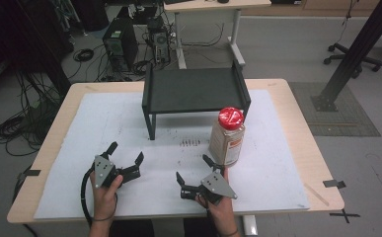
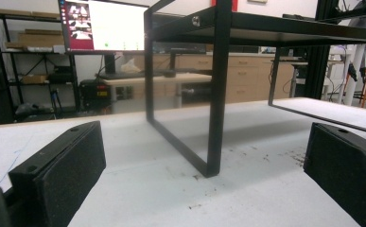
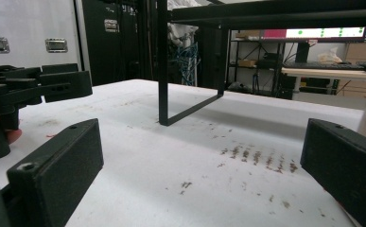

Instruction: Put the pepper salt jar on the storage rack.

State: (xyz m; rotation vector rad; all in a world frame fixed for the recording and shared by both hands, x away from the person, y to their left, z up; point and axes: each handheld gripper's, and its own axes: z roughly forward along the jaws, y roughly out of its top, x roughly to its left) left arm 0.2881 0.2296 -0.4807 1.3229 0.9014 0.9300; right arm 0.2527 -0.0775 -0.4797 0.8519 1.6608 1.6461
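Jar [image 1: 227, 137] of clear plastic, red-capped and filled with pale granules, is seen upright just beside the right gripper [image 1: 194, 170]; both it and the left gripper [image 1: 126, 151] are held agape, empty.

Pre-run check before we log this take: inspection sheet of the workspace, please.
Surface: white sheet on a wooden table; dark speck marks near the middle.
Job's things: red-lidded jar upright on the sheet, beside the front right leg of the black shelf rack; rack top bare.
Clutter: nothing seen on the sheet beyond the specks; black tape pieces at the table edges.
Grippers: left gripper open, holding nothing; right gripper open, holding nothing, close to the jar.
Cables: black cable loops from the left gripper.
Surroundings: computer tower and cable coils on the floor, a desk behind.
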